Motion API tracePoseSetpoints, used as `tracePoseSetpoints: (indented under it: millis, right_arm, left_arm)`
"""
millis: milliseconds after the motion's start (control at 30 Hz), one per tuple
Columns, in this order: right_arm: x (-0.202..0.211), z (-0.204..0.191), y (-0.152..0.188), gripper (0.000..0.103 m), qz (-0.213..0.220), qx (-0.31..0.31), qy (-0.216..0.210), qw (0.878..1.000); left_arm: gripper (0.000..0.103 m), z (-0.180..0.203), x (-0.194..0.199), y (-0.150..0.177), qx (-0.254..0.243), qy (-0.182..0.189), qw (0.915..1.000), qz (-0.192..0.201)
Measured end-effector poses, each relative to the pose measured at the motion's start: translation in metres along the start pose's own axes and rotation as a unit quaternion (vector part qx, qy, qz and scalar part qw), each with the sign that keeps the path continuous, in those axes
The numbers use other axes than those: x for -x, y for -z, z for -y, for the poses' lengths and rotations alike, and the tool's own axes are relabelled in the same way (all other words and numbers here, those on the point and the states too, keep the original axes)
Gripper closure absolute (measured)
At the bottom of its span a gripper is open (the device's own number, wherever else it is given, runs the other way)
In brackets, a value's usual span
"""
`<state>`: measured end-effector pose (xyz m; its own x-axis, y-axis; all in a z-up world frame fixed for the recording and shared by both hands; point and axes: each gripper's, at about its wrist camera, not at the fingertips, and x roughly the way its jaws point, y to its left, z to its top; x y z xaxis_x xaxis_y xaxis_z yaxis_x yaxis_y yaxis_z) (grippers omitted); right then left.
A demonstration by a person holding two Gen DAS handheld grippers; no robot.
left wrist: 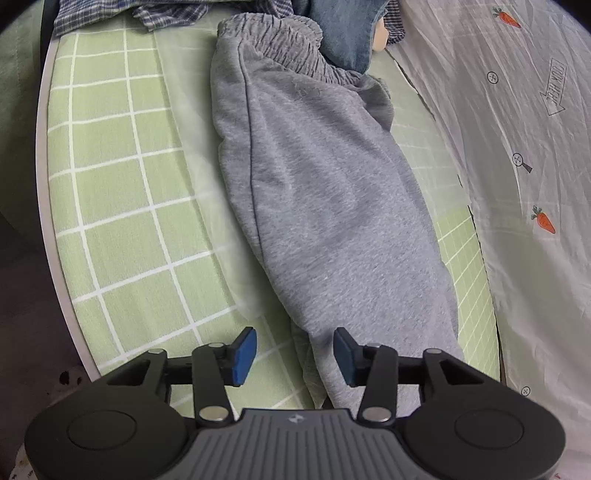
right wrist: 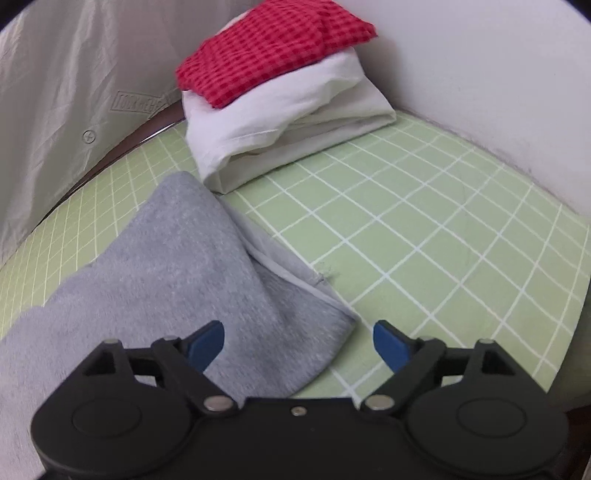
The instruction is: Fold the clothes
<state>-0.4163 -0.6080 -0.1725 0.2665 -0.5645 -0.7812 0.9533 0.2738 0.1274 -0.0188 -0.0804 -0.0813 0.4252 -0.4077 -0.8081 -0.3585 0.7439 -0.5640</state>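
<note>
- The grey sweatpants [left wrist: 314,192] lie lengthwise on the green checked bed sheet [left wrist: 122,206], running from the gathered elastic waistband [left wrist: 280,40] at the top centre of the left wrist view down to the leg ends at the bottom centre. They look already doubled leg over leg, so the step in hand is probably the crosswise fold.
- The left hand-held gripper [left wrist: 294,354] hovers with its jaws wide apart at the bottom of its frame. The blue pads [left wrist: 243,354] straddle the left edge of the leg end, and nothing is held.
- The right hand-held gripper [right wrist: 298,345] also stands wide and empty at the bottom centre of its view. The grey cloth [right wrist: 177,258] lies under its left finger, and the turned-up hem corner [right wrist: 325,306] sits between the fingers.
- To fold well, each gripper should close on both layers at its own corner of the leg end; catching only the top layer would pull the legs apart.
- Lift the two corners level, carry them toward the waistband and lay the edge square to it.
- Smooth the loose ridge in the cloth at the centre left of the right wrist view before pinching, or it will crease into the fold.
- A folded stack, red checked cloth [right wrist: 273,48] on white cloth [right wrist: 288,125], sits at the top centre of the right view, near the pants; it seems the place for finished items.
- Unfolded plaid and denim pieces [left wrist: 340,29] crowd the waistband, so land the fold short of them.
</note>
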Motion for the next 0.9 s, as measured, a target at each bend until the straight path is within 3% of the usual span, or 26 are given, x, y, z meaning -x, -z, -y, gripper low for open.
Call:
tracePoseSetpoints:
  millis: [100, 167, 433, 567, 633, 733, 900]
  right_arm:
    - [0.006, -0.028, 0.004, 0.004, 0.013, 0.045, 0.01, 0.999]
    - [0.01, -0.047, 0.008, 0.003, 0.02, 0.066, 0.017, 0.997]
    - [0.013, -0.117, 0.043, 0.002, 0.001, 0.1, 0.011, 0.995]
    - [0.013, -0.15, 0.058, 0.002, -0.001, 0.092, 0.019, 0.996]
    - [0.009, -0.165, 0.062, 0.002, -0.003, 0.089, 0.026, 0.996]
    - [0.003, -0.188, 0.069, 0.002, -0.007, 0.085, 0.037, 0.996]
    - [-0.007, -0.202, 0.077, 0.0, -0.012, 0.08, 0.072, 0.994]
  left_arm:
    - [0.041, -0.004, 0.007, -0.013, -0.014, 0.009, 0.9998, 0.01]
    - [0.035, -0.005, 0.009, -0.023, -0.023, 0.011, 0.9995, 0.017]
    - [0.03, -0.027, -0.011, -0.095, -0.013, -0.02, 0.999, 0.037]
    - [0.025, -0.029, -0.031, -0.137, -0.045, -0.041, 0.9974, 0.04]
    - [0.019, -0.027, -0.039, -0.156, -0.06, -0.031, 0.9965, 0.049]
    - [0.02, -0.02, -0.053, -0.185, -0.085, -0.052, 0.9937, 0.052]
    - [0.02, -0.02, -0.063, -0.208, -0.119, -0.054, 0.9896, 0.061]
